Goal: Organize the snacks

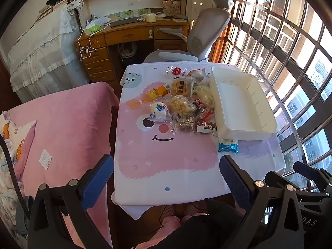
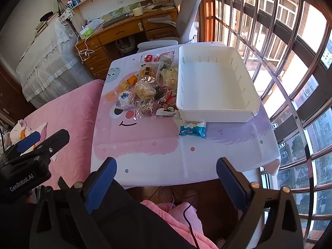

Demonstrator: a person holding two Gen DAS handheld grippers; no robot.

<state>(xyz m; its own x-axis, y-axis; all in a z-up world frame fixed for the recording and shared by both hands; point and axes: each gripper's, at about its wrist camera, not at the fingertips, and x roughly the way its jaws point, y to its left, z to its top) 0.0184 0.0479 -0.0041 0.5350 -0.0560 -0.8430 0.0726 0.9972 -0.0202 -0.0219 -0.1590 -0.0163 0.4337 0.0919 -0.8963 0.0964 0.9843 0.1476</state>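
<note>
Both grippers are hovering low in frame w/ jaws spread wide, holding nothing: left gripper is sitting at the bottom of the left wrist view, right gripper at the bottom of the right wrist view, both short of the table's near edge. The table is wearing a pink cartoon-face cloth. A pile of snacks is lying mid-frame, approx center of the cloth, pressing against the left wall of the white bin, which is sitting right of center (nothing showing inside it). One blue snack packet is lying apart from the pile, just below the bin's near wall. A grey office chair is standing past the table, upper center, w/ a pink bed at left.
</note>
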